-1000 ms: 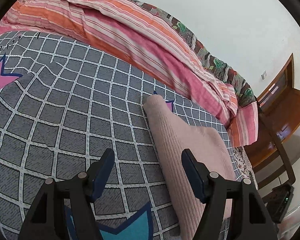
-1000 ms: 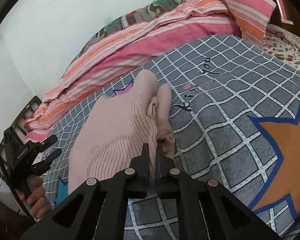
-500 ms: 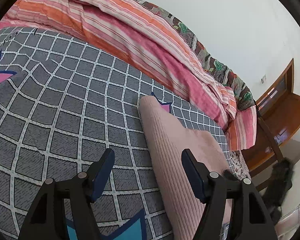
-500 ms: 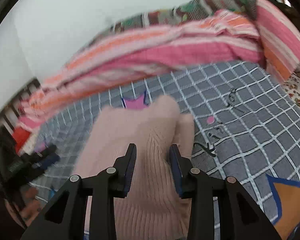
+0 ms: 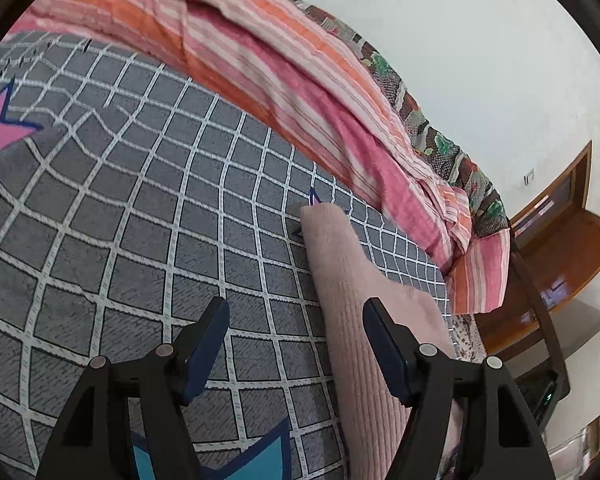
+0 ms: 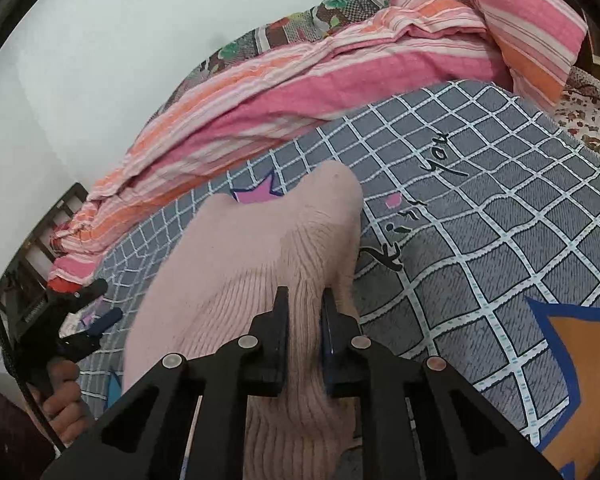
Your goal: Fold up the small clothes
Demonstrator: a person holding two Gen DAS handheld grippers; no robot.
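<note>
The pink knit garment (image 6: 236,280) lies mid-bed on the grey checked bedspread (image 6: 500,220), near the striped quilt (image 6: 300,92) along the far edge. The right gripper (image 6: 305,332) pinches a raised ridge of its fabric — a fold looks under way, not finished. The left gripper (image 5: 296,344) hangs spread wide, empty, beside the garment's edge.
</note>
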